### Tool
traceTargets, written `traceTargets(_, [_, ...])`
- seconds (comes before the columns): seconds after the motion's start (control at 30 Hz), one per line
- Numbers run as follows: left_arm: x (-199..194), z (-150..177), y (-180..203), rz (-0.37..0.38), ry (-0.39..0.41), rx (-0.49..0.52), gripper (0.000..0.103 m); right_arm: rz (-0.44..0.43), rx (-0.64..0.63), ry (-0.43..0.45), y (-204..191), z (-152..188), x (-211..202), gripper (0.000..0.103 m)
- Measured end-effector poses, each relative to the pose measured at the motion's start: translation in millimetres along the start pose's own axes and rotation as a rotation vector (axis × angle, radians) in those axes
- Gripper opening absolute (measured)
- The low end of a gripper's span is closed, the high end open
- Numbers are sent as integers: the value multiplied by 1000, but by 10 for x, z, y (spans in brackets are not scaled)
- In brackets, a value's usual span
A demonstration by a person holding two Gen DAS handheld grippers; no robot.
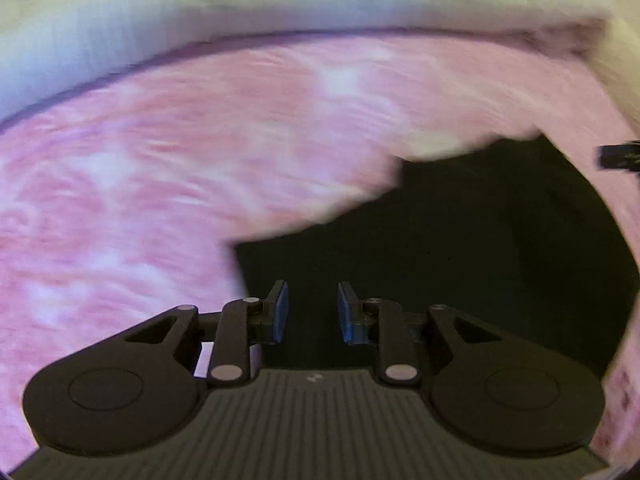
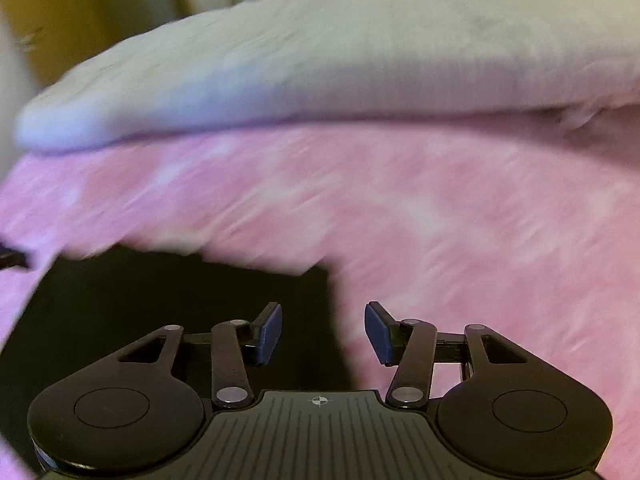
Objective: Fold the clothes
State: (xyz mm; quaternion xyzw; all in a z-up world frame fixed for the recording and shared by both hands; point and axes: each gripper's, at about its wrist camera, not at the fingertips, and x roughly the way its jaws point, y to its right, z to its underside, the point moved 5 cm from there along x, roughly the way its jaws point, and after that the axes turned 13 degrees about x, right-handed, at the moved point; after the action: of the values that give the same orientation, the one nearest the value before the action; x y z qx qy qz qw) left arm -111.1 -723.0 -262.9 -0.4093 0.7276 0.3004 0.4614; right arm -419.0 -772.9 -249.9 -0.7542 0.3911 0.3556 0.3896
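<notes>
A dark garment point(image 1: 480, 240) lies flat on a pink mottled blanket point(image 1: 160, 184); the picture is blurred. My left gripper point(image 1: 313, 312) hangs over the garment's left part, open, with an empty gap between the blue pads. In the right wrist view the same dark garment point(image 2: 160, 300) fills the lower left. My right gripper point(image 2: 323, 332) stands open above the garment's right edge. Its left pad is over the dark cloth and its right pad over the pink blanket point(image 2: 440, 216). Neither gripper holds anything.
A white pillow or duvet point(image 1: 280, 4) lies along the far side of the blanket, also seen as the white pillow point(image 2: 320, 64). The right gripper's tip point(image 1: 618, 156) shows at the edge of the left wrist view. A yellowish wall point(image 2: 80, 8) stands behind.
</notes>
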Motion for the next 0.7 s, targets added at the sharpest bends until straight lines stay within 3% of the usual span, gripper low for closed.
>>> traceTargets(0.07, [148,37,254,38,-6,35,24,-56,-49,-63,-163,255,70,51])
traceTargets(0.13, [351,92,383,2,-39,72,23,-68,-98,-113,-258,447,212,51])
traceTargets(0.23, [525,165,416,-39,-77,104,25,-24,-83,-159,-129,584,440,51])
traceTargets(0.37, [461,208,262,-58,-81,66,19,40,-65,-137,125,633,325,50])
traceTargets(0.6, [-87,635,66,-207,-167,76,22,212,-24,-140,450,954,-190,51])
traceTargets(0.7, [-472,797,298,-213,-114,97,22,195,-49,-61,237,1115,-494,51])
